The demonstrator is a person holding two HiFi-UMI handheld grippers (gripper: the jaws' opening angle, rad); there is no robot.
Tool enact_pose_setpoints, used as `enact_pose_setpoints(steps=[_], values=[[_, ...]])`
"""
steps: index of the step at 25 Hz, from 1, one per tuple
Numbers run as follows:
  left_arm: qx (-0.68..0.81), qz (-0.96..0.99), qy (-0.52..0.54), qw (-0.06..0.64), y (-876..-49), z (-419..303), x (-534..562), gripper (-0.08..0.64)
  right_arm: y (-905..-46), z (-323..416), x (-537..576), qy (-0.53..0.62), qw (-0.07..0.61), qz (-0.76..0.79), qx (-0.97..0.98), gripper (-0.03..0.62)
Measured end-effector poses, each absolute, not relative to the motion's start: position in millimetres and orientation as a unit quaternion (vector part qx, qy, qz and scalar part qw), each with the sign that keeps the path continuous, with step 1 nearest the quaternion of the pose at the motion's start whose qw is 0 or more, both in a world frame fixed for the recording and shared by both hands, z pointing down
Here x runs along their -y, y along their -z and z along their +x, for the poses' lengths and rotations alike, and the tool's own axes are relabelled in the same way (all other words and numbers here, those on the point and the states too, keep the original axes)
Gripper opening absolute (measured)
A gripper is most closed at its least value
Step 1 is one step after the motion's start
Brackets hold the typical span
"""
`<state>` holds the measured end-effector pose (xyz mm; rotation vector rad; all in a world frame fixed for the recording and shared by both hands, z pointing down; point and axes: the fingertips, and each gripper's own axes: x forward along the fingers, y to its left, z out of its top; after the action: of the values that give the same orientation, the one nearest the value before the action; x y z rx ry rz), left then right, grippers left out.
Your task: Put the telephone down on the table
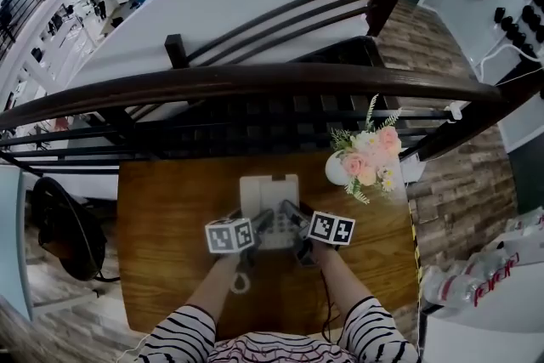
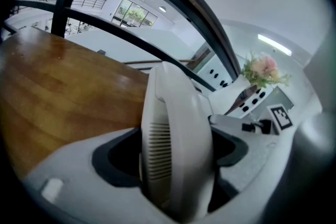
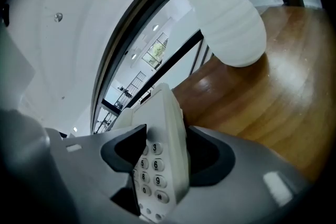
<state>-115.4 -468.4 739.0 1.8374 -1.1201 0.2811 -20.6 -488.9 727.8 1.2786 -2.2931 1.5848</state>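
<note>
A cream desk telephone (image 1: 269, 198) is over the middle of the wooden table (image 1: 170, 217), held between both grippers at its near end. My left gripper (image 1: 257, 227) is shut on its handset (image 2: 176, 149), which stands edge-on between the jaws. My right gripper (image 1: 295, 227) is shut on the keypad side (image 3: 157, 165) of the telephone, number keys facing the left jaw. I cannot tell whether the base rests on the table. The coiled cord (image 1: 242, 278) hangs toward the table's near edge.
A white vase of pink flowers (image 1: 365, 155) stands at the table's far right corner, close to the right gripper (image 3: 163, 157) in its own view. A dark railing (image 1: 255, 81) runs past the far edge. Bottles (image 1: 467, 285) sit to the right.
</note>
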Motion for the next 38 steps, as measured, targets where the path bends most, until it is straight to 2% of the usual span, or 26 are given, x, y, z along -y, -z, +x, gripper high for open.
enact_pose_setpoints(steps=[18,38], values=[[0.480,0.749,-0.053,0.455,-723,-128,449,0.388,-702,-6,464,-0.458,0.057,0.445,0.767,0.268],[0.550,0.735,-0.040,0.394,-668,-133,350,0.387,-666,16,340,-0.448,0.056,0.408,0.794,0.233]])
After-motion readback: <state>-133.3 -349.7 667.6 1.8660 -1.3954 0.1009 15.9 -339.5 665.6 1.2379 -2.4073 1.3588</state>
